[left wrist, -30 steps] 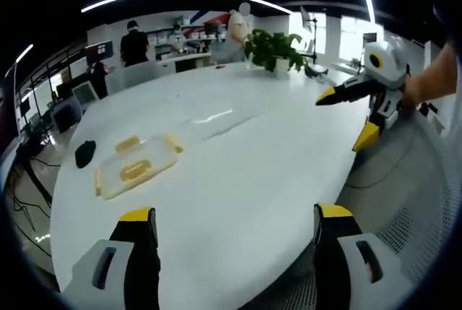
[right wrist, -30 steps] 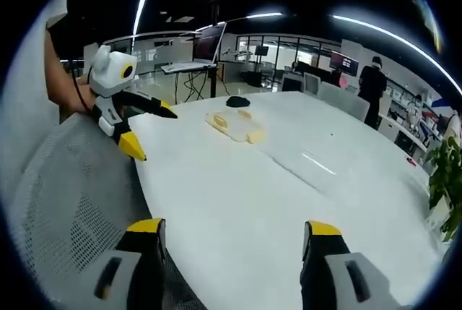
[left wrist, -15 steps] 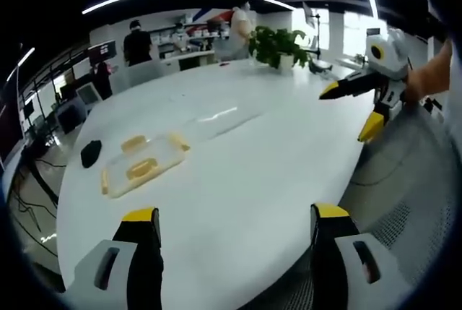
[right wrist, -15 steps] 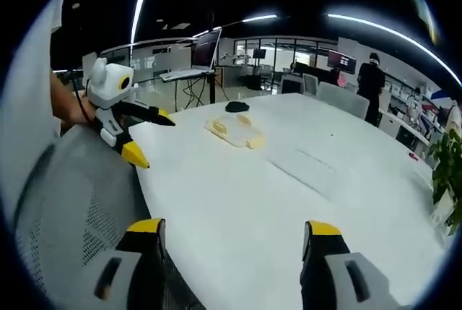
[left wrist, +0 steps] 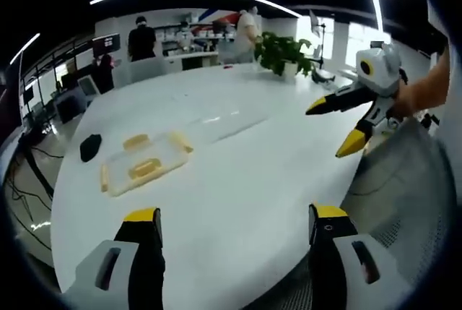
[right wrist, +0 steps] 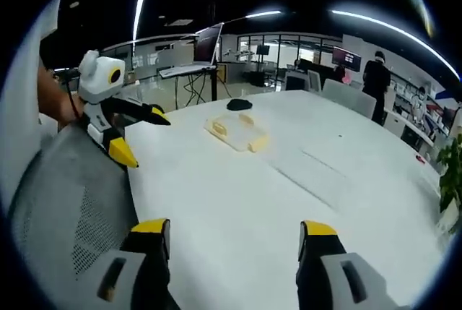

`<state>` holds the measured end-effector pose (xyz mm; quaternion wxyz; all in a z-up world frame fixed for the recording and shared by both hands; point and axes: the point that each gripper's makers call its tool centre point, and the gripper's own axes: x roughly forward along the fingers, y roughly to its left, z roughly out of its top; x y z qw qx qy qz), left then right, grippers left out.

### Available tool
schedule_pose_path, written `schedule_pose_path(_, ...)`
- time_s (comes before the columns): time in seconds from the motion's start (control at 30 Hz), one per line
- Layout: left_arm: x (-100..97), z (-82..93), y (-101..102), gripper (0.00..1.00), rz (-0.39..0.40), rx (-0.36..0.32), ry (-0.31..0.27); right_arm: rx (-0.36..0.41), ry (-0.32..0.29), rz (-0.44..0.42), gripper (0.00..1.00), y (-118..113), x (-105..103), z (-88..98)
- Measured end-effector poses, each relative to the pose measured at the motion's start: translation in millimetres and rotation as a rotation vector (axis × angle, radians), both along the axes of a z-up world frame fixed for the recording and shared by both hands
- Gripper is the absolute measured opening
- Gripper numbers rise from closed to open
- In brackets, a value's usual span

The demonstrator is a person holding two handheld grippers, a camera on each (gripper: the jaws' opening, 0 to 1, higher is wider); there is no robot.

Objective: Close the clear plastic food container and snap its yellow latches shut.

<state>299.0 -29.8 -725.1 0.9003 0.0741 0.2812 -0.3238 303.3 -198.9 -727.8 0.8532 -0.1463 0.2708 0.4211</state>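
Note:
The clear plastic container (left wrist: 142, 163) with yellow latches lies flat on the white table (left wrist: 238, 158), far ahead and left of my left gripper (left wrist: 234, 216), which is open with nothing between its jaws. In the right gripper view the container (right wrist: 237, 131) sits well beyond my right gripper (right wrist: 232, 227), also open and holding nothing. Each gripper hovers near the table's edge, far from the container. The right gripper (left wrist: 330, 128) shows at the right of the left gripper view, held by a hand. At the left of the right gripper view, the left gripper (right wrist: 143, 136) has its jaws spread.
A small black object (left wrist: 89, 147) lies just past the container. A potted plant (left wrist: 283, 51) stands at the table's far side. A grey mesh chair back (left wrist: 404, 201) sits by the near table edge. People (left wrist: 142, 39) stand by desks in the background.
Both views have shifted slightly with the hands. The right gripper has drifted lower and leftward in the left gripper view. The container has not moved, and both grippers stay open.

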Motion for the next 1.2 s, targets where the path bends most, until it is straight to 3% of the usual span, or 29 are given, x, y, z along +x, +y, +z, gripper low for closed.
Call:
schedule_pose_path(0.47,22.1,-1.1,4,0.82,-0.052,0.035,-0.011,-0.022,-0.003,0.042,0.7,15,12,-3.8)
schedule_pose_path(1.2,51.8,-22.3,45,0.79,-0.063,0.115,0.023,-0.096,0.017,0.19,0.65,45,45,-15.2)
